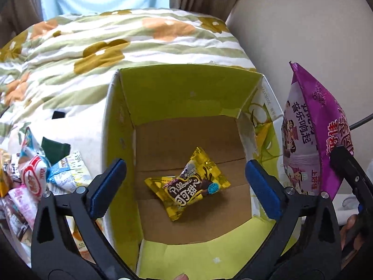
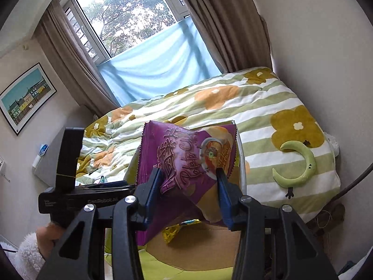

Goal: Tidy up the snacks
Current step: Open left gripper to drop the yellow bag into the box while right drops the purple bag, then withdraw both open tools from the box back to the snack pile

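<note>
An open cardboard box [image 1: 149, 98] with lime-green inner walls stands on the bed. A yellow Pillows snack packet [image 1: 188, 185] lies on its brown floor. My left gripper [image 1: 184, 186] is open and empty, hovering over the box with its blue pads either side of the packet. My right gripper [image 2: 189, 196] is shut on a purple potato chip bag [image 2: 184, 161], held above the box's right side; the bag also shows in the left wrist view [image 1: 312, 135]. The box floor [image 2: 200, 249] and the yellow packet [image 2: 172, 232] show below the bag.
A pile of several loose snack packets [image 1: 35, 177] lies on the bed left of the box. The flowered duvet [image 1: 116, 46] spreads behind. A green moon-shaped plush [image 2: 300, 165] lies on the bed at right. A wall [image 1: 303, 35] is close on the right.
</note>
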